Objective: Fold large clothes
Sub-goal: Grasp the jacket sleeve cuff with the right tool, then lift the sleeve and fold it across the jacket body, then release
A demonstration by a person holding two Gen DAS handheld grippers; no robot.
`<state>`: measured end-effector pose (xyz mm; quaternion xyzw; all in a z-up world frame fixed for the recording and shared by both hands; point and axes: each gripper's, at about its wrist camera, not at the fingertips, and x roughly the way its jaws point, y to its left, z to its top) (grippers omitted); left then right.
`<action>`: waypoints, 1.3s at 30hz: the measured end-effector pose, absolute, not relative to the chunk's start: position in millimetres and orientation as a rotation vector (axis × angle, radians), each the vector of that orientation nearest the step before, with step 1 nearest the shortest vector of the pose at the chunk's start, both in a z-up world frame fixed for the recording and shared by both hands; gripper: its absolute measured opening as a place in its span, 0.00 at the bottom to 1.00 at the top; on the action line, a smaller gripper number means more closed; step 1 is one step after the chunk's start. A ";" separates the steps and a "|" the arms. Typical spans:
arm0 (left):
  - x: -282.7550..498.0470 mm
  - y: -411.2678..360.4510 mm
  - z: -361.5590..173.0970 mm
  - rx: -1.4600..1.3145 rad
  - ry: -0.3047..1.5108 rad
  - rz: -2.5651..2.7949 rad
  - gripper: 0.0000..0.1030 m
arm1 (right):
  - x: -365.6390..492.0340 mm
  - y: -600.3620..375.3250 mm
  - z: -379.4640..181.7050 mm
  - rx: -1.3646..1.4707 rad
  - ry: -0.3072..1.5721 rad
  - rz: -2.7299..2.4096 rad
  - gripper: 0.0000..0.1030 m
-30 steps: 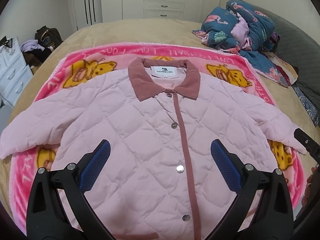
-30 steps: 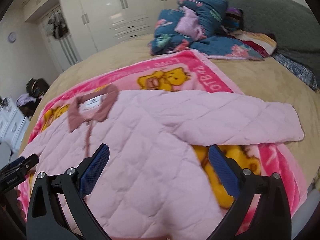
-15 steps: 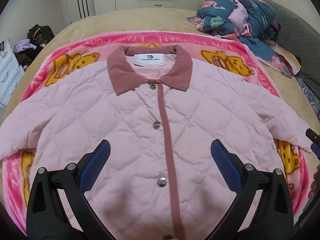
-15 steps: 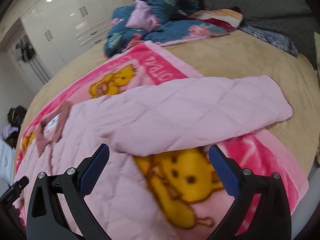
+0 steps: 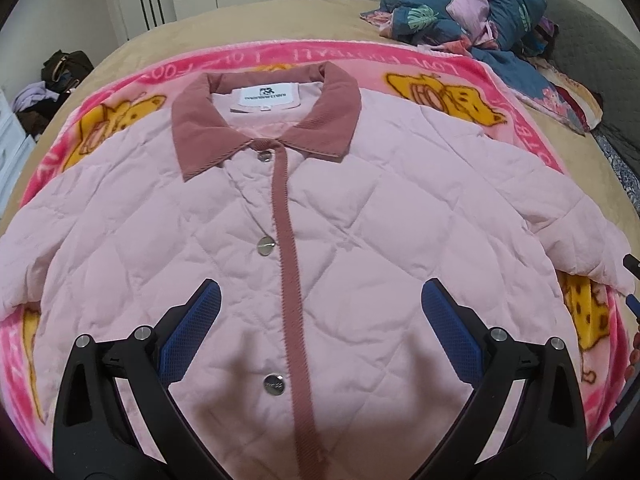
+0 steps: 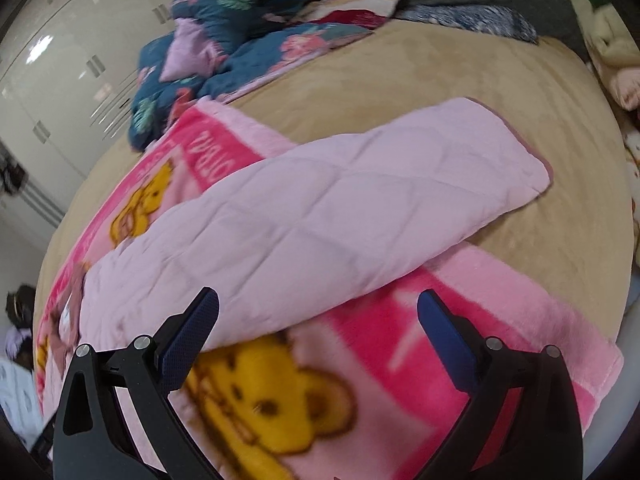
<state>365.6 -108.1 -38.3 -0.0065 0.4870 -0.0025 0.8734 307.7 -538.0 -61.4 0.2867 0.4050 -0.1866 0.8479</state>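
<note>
Since the earlier frames both cameras have been closing in: the left view is now sitting lower and nearer over the chest of the pink quilted jacket [image 5: 344, 240], and the right view has been swinging away from the jacket's body toward its outstretched sleeve [image 6: 328, 216].

The bed [image 6: 460, 80], covered in a tan spread, is carrying everything. Under the jacket a pink cartoon blanket [image 5: 448, 64] is lying flat, its border showing all round the jacket. The jacket itself is lying face up and buttoned in the middle of that blanket, collar [image 5: 264, 120] pointing toward the far wardrobe, both sleeves spread out sideways. The sleeve on the jacket's right-hand side in the view is reaching past the blanket edge onto the tan spread. Beyond the jacket's collar, off to the right, a heap of dark floral bedding [image 5: 472, 12] is sitting well apart from it.

As for progress, no fold is showing yet: the garment is only laid out and smoothed, so the sleeves and the body are all left to fold.

The left gripper [image 5: 318, 328] is hovering wide open above the jacket's front, holding nothing. The right gripper [image 6: 318, 330] is likewise gaping empty, just beside the sleeve's near edge, seemingly lining up for a first grasp.
</note>
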 end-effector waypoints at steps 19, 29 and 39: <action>392.1 -102.3 -47.7 -0.031 1.046 0.045 0.91 | 319.1 -649.6 -113.4 0.938 0.742 -0.586 0.84; 387.4 -76.2 -11.9 -0.056 1.001 0.059 0.91 | 325.9 -620.1 -31.6 0.764 0.533 -0.352 0.19; 370.4 -44.7 32.6 -0.110 0.928 0.055 0.91 | 327.0 -528.7 69.9 0.509 0.414 -0.124 0.17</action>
